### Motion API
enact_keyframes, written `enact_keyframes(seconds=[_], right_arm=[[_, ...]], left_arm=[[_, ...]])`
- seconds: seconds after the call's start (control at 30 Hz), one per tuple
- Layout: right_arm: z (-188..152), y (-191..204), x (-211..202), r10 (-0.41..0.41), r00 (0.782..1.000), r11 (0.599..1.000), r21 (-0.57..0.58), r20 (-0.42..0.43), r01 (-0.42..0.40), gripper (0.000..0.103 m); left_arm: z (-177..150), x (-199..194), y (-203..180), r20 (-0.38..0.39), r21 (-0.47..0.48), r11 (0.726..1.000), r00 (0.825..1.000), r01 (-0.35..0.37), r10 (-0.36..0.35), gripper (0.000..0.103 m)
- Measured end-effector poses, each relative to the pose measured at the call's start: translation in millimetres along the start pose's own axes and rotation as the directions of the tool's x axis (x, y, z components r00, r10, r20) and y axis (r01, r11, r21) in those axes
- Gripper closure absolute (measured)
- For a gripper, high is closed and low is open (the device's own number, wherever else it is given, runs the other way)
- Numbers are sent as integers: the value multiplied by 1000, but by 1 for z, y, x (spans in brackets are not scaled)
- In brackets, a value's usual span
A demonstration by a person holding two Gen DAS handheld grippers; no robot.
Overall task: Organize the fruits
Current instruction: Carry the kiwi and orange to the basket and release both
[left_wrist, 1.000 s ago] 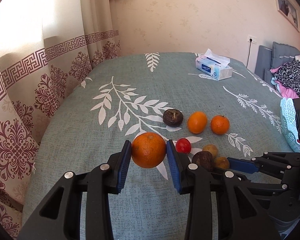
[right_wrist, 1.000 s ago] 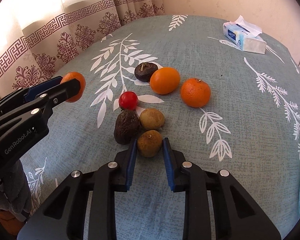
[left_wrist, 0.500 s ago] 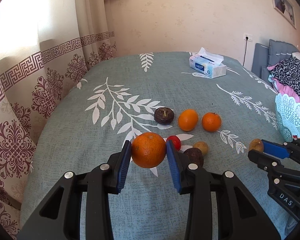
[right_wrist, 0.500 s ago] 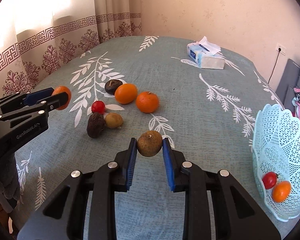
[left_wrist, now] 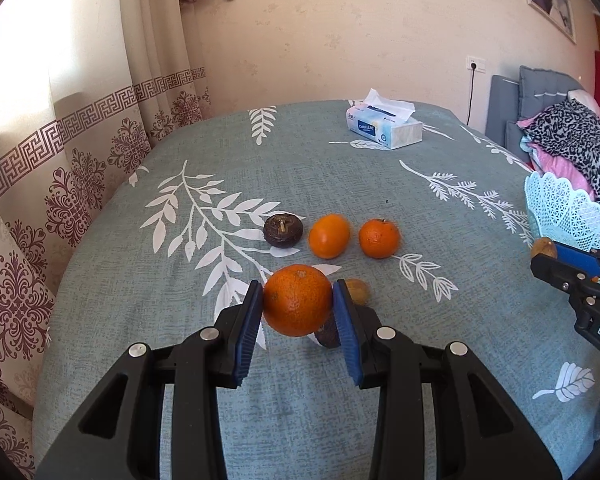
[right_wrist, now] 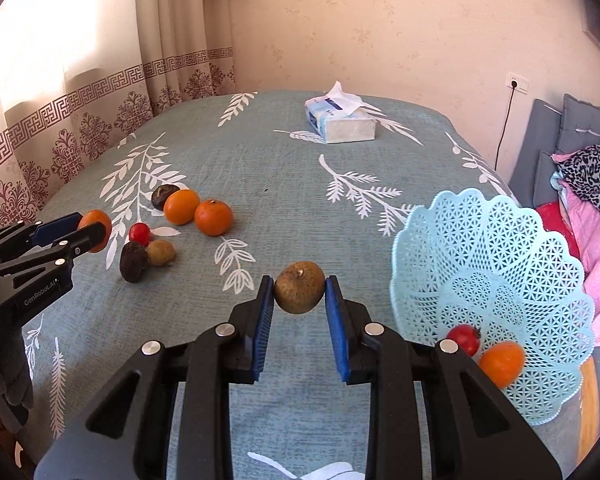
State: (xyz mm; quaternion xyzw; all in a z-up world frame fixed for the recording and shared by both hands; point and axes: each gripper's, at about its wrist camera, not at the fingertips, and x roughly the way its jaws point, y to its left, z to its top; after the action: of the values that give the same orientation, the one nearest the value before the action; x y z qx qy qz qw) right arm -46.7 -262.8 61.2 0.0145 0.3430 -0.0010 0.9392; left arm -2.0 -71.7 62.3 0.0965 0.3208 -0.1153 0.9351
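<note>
My left gripper [left_wrist: 298, 300] is shut on a large orange [left_wrist: 297, 300] held above the table. My right gripper [right_wrist: 299, 288] is shut on a small brown fruit [right_wrist: 299, 287], held above the cloth just left of the light blue lattice basket [right_wrist: 500, 248]. The basket holds a red fruit [right_wrist: 464, 338] and a small orange [right_wrist: 502, 362]. On the table lie two oranges [right_wrist: 181, 206] [right_wrist: 214, 217], a dark round fruit [right_wrist: 164, 196], a red tomato [right_wrist: 139, 233], a dark wrinkled fruit [right_wrist: 133, 262] and a tan fruit [right_wrist: 161, 252].
A tissue box [right_wrist: 340, 122] stands at the far side of the round table with a teal leaf-print cloth [right_wrist: 300, 184]. Curtains hang at the left. A bed with clothes [right_wrist: 588, 184] lies to the right, behind the basket.
My right gripper has carried the brown fruit rightward, close to the basket. My left gripper still holds the orange and has shifted slightly right over the fruit group.
</note>
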Motion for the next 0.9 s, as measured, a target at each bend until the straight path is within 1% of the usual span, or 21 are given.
enact_keyframes(seconds=[0.23,0.4,0.57,0.7,0.77,0.8,0.83,0.87,0.9], right_arm=[[-4,-37,-12,-89,996,995,47,30,88,76],[-9,-61,-19,-160,986,985,74,41,157,76],[-16,-84,-22,-204,978,974,112,37,199,76],[-22,-100,-24,-224,974,965,147,33,217,76],[-23,-107,-25,-230,973,960,170,32,222,72],[-24,-110,-25,-232,972,958,182,34,223,64],[-24,-113,-26,-237,971,955,194,37,226,52],[-25,-116,-27,-245,969,951,205,43,231,48],[-26,-118,-28,-250,967,949,210,46,236,48]], left_arm=[[7,-4,-21,10,41,999,1000,13,-13,67],[12,-6,-42,15,81,996,999,30,-31,67],[18,-6,-66,11,116,991,998,62,-64,67],[22,-6,-88,8,150,985,996,85,-87,66],[24,-5,-98,3,165,981,995,102,-104,66],[25,-5,-104,0,172,979,994,112,-114,66],[26,-4,-109,-1,179,977,993,120,-121,66],[27,-4,-114,-2,187,974,992,126,-128,66],[29,-3,-120,-3,195,972,991,132,-134,66]])
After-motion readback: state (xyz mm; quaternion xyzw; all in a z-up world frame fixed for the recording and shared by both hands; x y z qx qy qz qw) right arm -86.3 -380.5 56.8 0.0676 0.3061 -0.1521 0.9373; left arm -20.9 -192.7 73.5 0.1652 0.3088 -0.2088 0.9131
